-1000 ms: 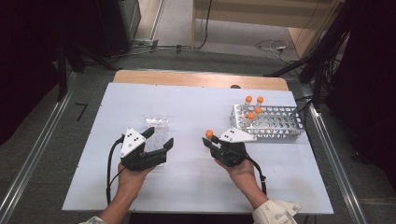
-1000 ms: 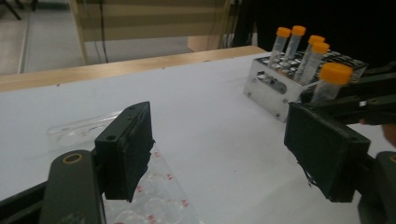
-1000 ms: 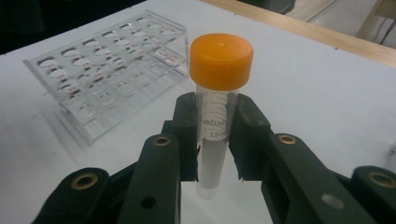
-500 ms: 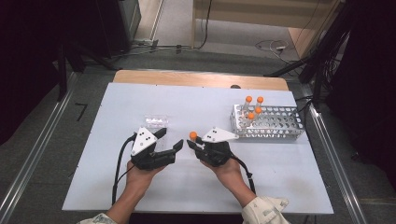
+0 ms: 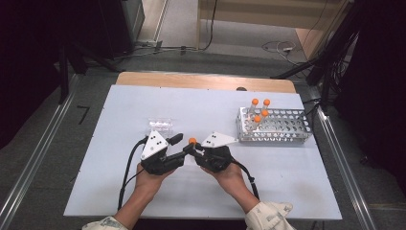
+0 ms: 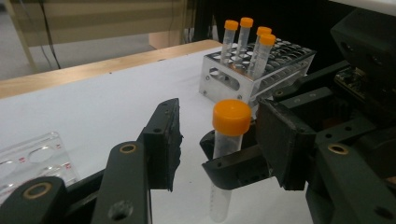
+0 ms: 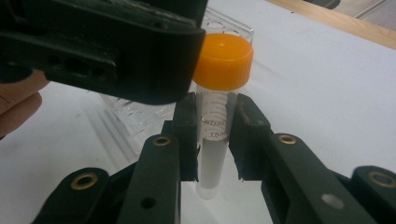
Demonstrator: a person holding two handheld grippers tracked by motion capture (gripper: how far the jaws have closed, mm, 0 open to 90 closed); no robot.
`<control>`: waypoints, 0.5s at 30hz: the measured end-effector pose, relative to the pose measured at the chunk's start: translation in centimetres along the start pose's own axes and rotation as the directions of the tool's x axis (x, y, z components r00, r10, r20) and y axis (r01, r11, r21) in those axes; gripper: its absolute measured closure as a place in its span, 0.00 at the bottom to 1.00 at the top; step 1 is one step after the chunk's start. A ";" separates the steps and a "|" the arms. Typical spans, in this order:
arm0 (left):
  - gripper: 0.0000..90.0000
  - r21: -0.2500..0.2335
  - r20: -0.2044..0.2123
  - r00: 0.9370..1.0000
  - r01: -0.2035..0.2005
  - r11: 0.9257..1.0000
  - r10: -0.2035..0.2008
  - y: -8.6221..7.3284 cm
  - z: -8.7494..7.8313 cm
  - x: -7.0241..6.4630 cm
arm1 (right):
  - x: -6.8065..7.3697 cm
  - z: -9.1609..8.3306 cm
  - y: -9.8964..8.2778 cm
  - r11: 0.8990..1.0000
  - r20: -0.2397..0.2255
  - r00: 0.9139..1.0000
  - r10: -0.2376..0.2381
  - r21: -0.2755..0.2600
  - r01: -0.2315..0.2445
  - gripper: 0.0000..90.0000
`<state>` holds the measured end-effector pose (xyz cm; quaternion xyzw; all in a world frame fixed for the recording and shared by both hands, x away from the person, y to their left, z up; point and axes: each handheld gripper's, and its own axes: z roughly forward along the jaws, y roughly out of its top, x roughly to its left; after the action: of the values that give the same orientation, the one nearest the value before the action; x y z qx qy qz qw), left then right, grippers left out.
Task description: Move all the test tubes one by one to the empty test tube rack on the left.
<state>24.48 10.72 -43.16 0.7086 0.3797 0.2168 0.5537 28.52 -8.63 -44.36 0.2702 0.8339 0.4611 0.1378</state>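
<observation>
A clear tube with an orange cap [image 7: 215, 116] stands upright in my right gripper [image 7: 212, 135], whose jaws are shut on its body below the cap. In the high view that tube's cap [image 5: 192, 141] sits between the two hands near the table's middle. My left gripper [image 6: 219, 135] is open, its jaws on either side of the orange cap [image 6: 231, 116] without closing on it. In the high view the left gripper [image 5: 181, 149] meets the right gripper [image 5: 195, 149] tip to tip.
A metal rack [image 5: 275, 125] with several orange-capped tubes [image 5: 259, 111] stands at the right. A clear plastic tray [image 5: 160, 125] lies just beyond the left hand. The white table [image 5: 201, 103] has a wooden strip along its far edge.
The right gripper carried the tube leftward from beside the rack to the table's middle. The left gripper moved right and now brackets the tube's cap.
</observation>
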 end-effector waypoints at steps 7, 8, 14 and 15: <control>0.63 0.006 0.020 1.000 0.016 1.000 -0.016 0.1 0.3 0.1 | 0.6 0.2 0.1 1.000 -0.015 1.000 -0.011 -0.002 0.011 0.79; 0.64 0.006 0.022 1.000 0.016 1.000 -0.016 0.1 0.4 0.1 | 0.6 0.3 0.1 1.000 -0.017 1.000 -0.011 -0.002 0.011 0.79; 0.74 0.013 0.039 0.999 0.012 1.000 -0.013 0.0 0.4 0.0 | 0.8 0.3 0.2 1.000 -0.025 0.999 -0.024 -0.007 0.024 0.80; 0.76 0.015 0.037 0.999 0.011 1.000 -0.012 0.0 0.4 0.0 | 0.8 0.3 0.2 1.000 -0.024 0.999 -0.024 -0.007 0.024 0.79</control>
<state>24.79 10.48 -43.25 0.7143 0.3750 0.1977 0.5567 28.08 -7.86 -44.37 0.2541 0.8371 0.4656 0.1343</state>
